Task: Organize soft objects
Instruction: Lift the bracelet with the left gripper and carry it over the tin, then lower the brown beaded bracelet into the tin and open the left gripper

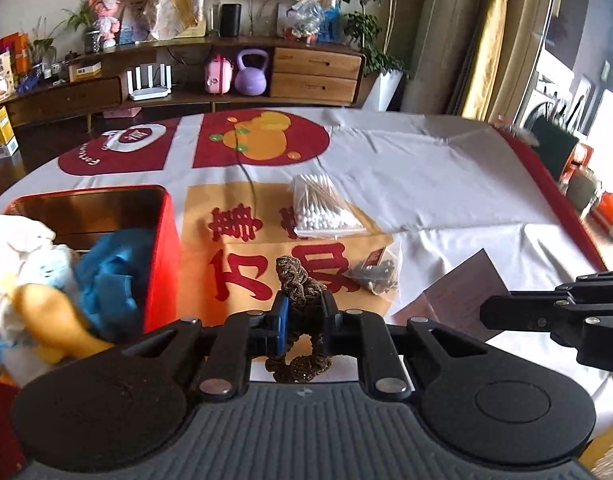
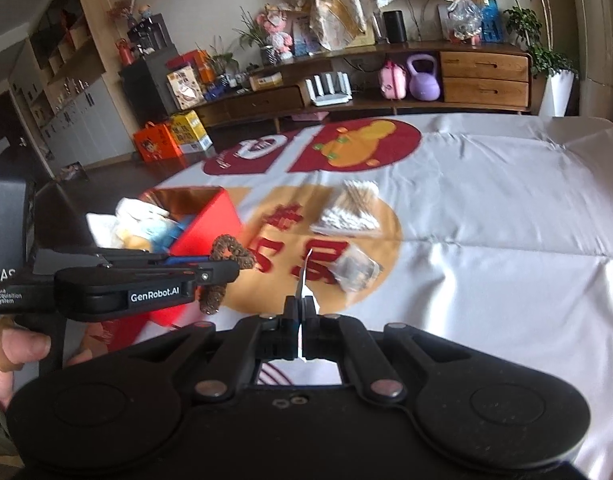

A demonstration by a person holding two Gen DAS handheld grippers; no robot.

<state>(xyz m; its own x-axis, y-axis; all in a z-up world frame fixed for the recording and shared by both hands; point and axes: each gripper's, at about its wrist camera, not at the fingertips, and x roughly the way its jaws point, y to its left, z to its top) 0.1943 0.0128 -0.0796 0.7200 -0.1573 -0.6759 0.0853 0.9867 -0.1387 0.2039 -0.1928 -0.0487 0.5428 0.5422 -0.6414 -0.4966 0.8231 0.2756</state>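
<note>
Scrunchie sits pinched between left gripper's closed jaws.

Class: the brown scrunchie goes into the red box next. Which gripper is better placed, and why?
Left. The left gripper already grips the scrunchie beside the red box; the right gripper pinches a thin sheet.
</note>
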